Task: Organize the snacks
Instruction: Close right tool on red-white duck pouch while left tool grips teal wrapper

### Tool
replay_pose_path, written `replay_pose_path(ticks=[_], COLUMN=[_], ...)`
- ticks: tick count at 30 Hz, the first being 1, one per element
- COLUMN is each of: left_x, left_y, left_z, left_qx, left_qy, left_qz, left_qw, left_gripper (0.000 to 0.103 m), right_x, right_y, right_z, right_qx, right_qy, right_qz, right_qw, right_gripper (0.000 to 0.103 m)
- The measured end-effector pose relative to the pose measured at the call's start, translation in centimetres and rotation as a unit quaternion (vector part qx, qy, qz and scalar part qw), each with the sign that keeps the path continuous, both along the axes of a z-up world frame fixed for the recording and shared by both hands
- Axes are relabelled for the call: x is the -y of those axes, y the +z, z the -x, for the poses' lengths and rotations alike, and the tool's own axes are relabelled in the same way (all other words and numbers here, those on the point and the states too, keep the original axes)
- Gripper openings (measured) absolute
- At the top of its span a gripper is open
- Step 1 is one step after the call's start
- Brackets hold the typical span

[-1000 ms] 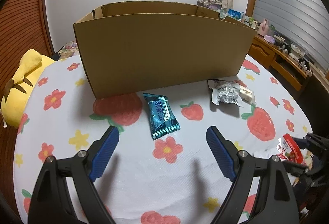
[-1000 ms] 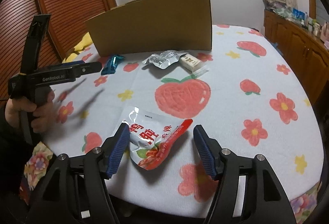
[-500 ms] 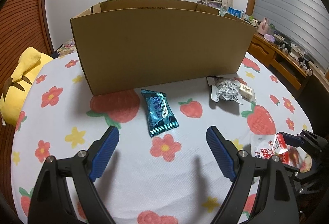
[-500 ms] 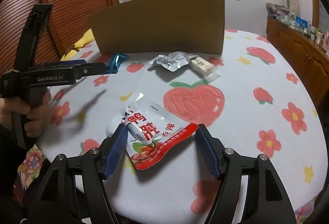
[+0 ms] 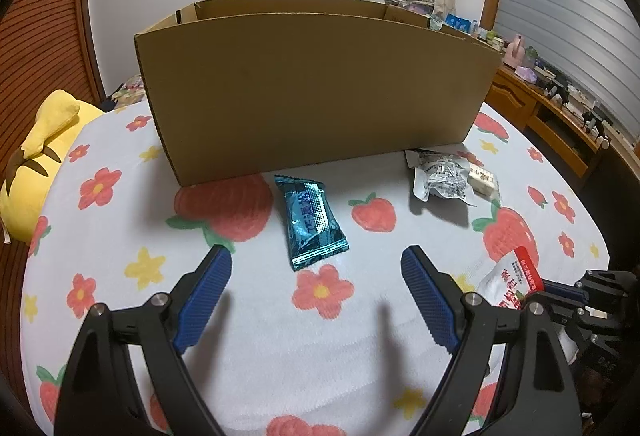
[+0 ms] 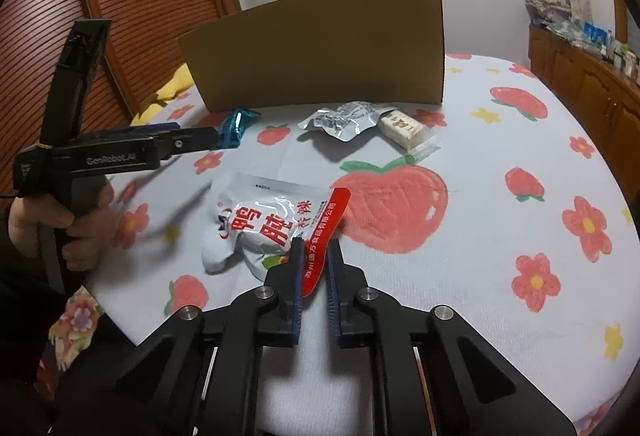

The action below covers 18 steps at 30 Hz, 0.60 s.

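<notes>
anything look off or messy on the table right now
Nothing is spilled or torn. Three snacks lie loose in front of the box: a teal packet, a crumpled silver pouch and a tan bar touching it. The right gripper pinches the white bag by its red edge.

I count four snack packets: one teal packet (image 5: 313, 221) ahead of my left tool, one silver packet (image 6: 344, 119), one cream bar (image 6: 402, 127) touching it, and one white-and-red pouch (image 6: 269, 223) at my right tool. One cardboard box (image 5: 312, 88) beyond, one yellow plush (image 5: 38, 164) far left.
</notes>
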State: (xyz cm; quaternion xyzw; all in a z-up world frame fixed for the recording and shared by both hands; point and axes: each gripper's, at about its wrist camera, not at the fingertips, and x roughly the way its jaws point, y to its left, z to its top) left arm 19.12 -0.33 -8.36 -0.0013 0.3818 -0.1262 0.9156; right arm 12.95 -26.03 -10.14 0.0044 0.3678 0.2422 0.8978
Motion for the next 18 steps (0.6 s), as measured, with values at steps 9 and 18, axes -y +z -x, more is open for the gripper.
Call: replay_pose_path(ticks=[9,18], left_x=[0.0,0.5], left_y=[0.2,-0.7], left_z=[-2.8,-5.4], left_qx=[-0.011,-0.039], left_qy=[0.017,0.018], left_qz=[0.006,0.005], left_qw=[0.9998,0.9991], left_gripper=[0.077,0.049], right_x=[0.1,0.3], right_y=[0.9,2.3], right_z=[0.3,-0.5], right_qx=[0.014,0.023], right_qy=[0.000,0.009], right_qz=[-0.001,-0.003], right_qw=[1.000,1.000], right_gripper=[0.003,0.001])
